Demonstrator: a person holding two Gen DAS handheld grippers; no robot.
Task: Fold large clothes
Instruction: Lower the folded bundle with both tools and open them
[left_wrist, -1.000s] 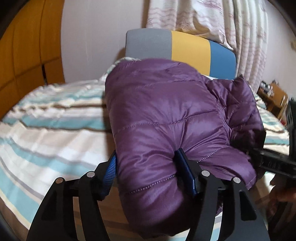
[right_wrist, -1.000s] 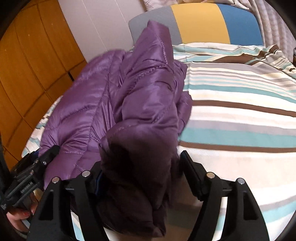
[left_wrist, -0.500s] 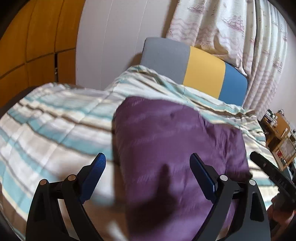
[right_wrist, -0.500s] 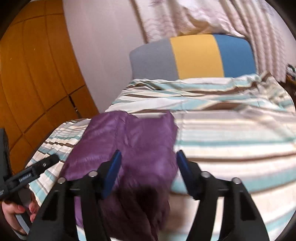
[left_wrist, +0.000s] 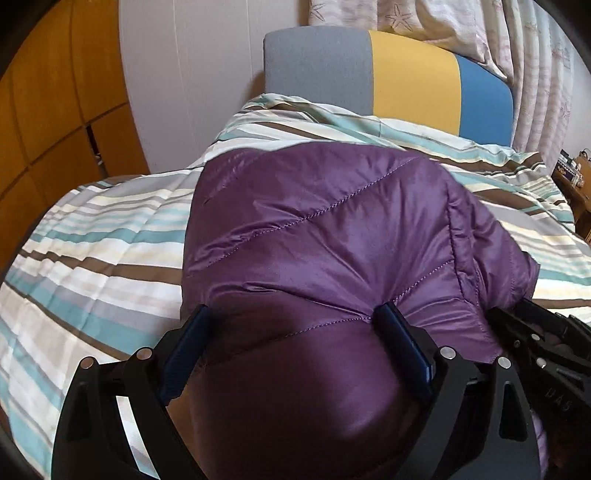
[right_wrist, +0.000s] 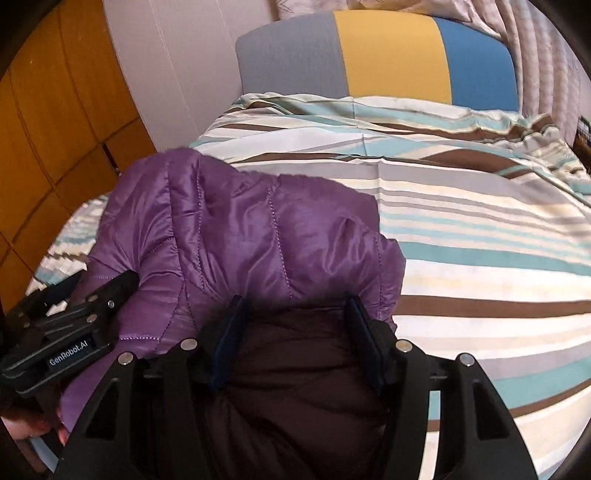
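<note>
With both grippers, the left gripper (left_wrist: 291, 354) spread wide and the right gripper (right_wrist: 291, 339) narrower, pinching the purple puffer jacket (left_wrist: 332, 240), lay its folded edge evenly on the striped duvet (left_wrist: 92, 258).

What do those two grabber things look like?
Both the left gripper and right gripper are black plastic frames with cut-out holes, silver round bolts, and blue padded jaws. White lettering, "GenRobot.AI", marks the left one's side.
</note>
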